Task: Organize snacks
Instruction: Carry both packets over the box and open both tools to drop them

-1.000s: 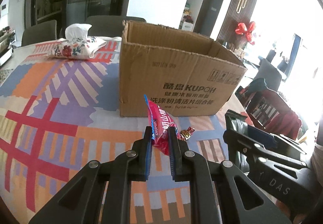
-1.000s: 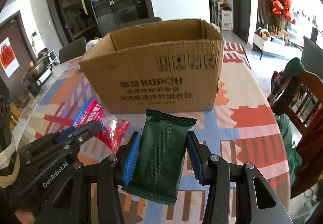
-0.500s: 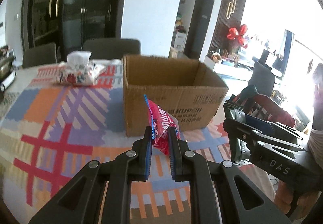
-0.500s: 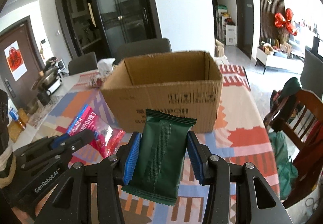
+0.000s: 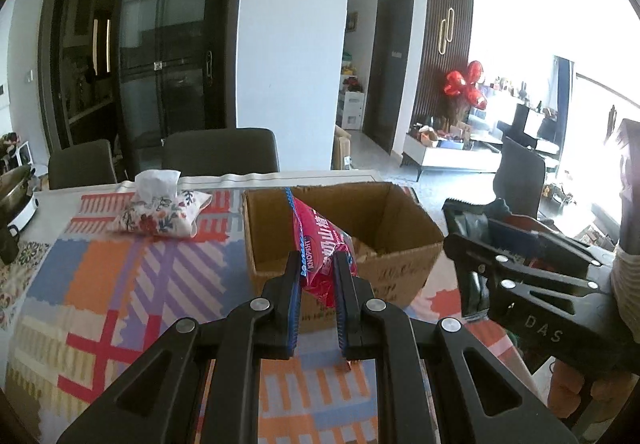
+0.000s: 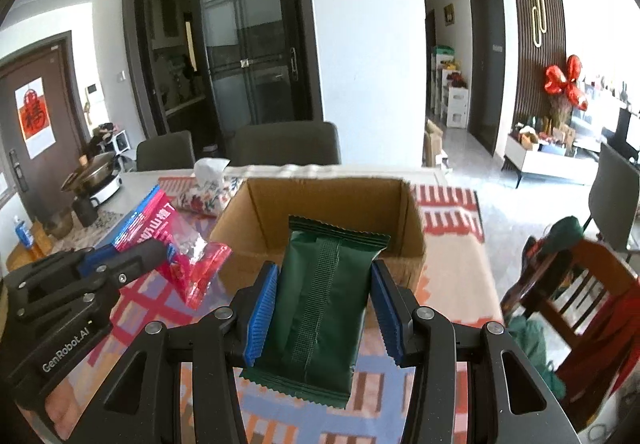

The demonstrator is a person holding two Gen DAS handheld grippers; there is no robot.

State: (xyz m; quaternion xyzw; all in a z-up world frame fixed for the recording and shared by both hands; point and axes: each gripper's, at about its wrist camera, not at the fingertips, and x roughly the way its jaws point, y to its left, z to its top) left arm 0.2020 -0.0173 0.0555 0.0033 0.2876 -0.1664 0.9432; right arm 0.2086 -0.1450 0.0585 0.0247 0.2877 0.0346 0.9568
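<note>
Between our left gripper's (image 5: 316,268) jaws a red snack packet (image 5: 322,244) is clamped; our right gripper (image 6: 324,296) grips a dark green snack packet (image 6: 320,304). Ahead of both sits the open cardboard box (image 6: 332,204) on the patterned surface (image 5: 100,284). Releasing early could drop a packet short of the near wall. Only the left view shows something pale on the box floor; only the right shows the green packet's full face.

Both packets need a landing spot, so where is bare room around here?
The cardboard box looks mostly bare inside. The tablecloth is free between the box and the tissue pouch. The table's left end is crowded by the electric pot.
</note>
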